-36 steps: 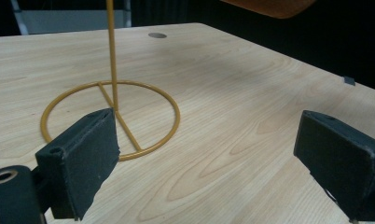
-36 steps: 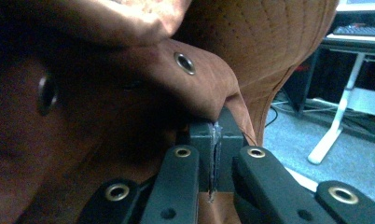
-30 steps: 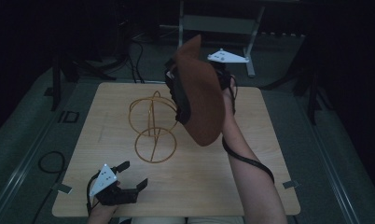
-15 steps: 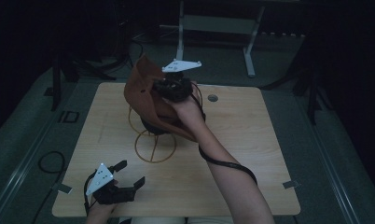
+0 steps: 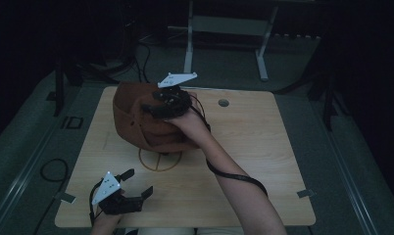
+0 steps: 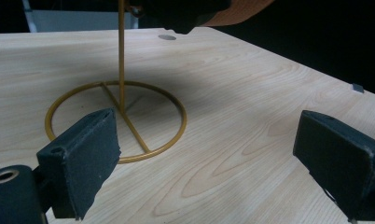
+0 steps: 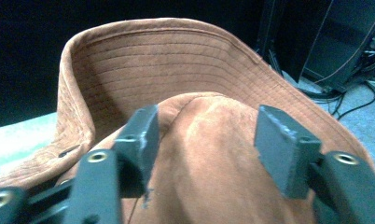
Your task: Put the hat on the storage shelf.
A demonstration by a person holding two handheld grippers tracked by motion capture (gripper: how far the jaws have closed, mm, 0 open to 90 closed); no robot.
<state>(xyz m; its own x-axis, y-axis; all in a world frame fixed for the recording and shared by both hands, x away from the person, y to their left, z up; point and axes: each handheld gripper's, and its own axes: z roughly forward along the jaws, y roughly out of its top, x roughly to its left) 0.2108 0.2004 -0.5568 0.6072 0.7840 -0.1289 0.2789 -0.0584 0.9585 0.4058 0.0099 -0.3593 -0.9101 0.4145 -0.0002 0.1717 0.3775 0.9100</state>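
Brown suede hat (image 5: 136, 122) sits over the top of the gold wire stand (image 5: 160, 160), where a second earlier it hung upright in the air above the bench's far right half, clamped in the right tongs (image 5: 153, 108); half a second ago it was already tipped over the stand's upper loops, which are now hidden beneath it; the stand's round base ring shows below the hat's near edge. Right tongs have just been opening; their jaws stand apart either side of a raised fold of the crown, the left pad close against the suede and the right pad clear of it, so the hat lies between them unpressed. Right forearm has swung from the far right toward the bench's middle. Left tongs (image 5: 136, 185) rest at the near left corner as before, jaws wide apart with nothing between them; the left gripper view looks across bare wood to the stand's ring and upright stem.

Bench (image 5: 263, 161) is pale wood-grain board with rounded corners, a small round hole (image 5: 223, 103) near its far edge and strips of tape (image 5: 304, 193) at its side edges; grey floor surrounds it; a metal frame (image 5: 224, 29) and loose cables (image 5: 146, 58) stand beyond in a dark room.
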